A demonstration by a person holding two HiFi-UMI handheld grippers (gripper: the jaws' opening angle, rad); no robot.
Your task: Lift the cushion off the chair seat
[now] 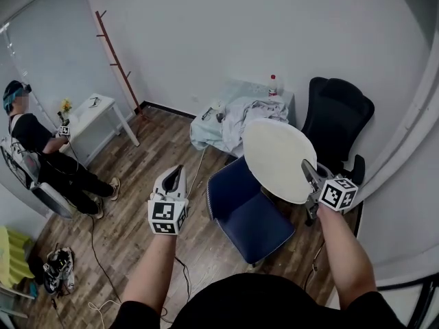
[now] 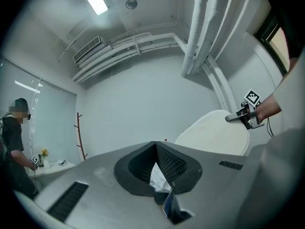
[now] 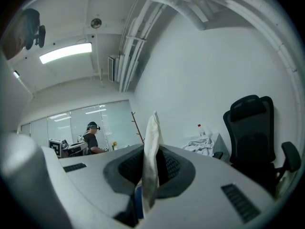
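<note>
A round cream cushion [image 1: 274, 157] hangs tilted above the blue chair seat [image 1: 248, 216], clear of it. My right gripper [image 1: 306, 167] is shut on the cushion's right edge. In the right gripper view the cushion [image 3: 152, 142] stands edge-on, pinched between the jaws of the right gripper [image 3: 152, 152]. My left gripper [image 1: 178, 171] floats left of the chair, shut and holding nothing. From the left gripper view, its own jaws [image 2: 155, 145] meet at the tips, and beyond them show the cushion [image 2: 214, 133] and the right gripper [image 2: 234, 117].
A black office chair [image 1: 339, 115] stands behind the blue chair, at the right wall. A low table with crumpled cloth [image 1: 236, 115] and a bottle [image 1: 273, 84] is at the back. A person [image 1: 41, 149] sits left by a white table [image 1: 92, 112]. Cables and shoes [image 1: 58, 262] lie on the floor.
</note>
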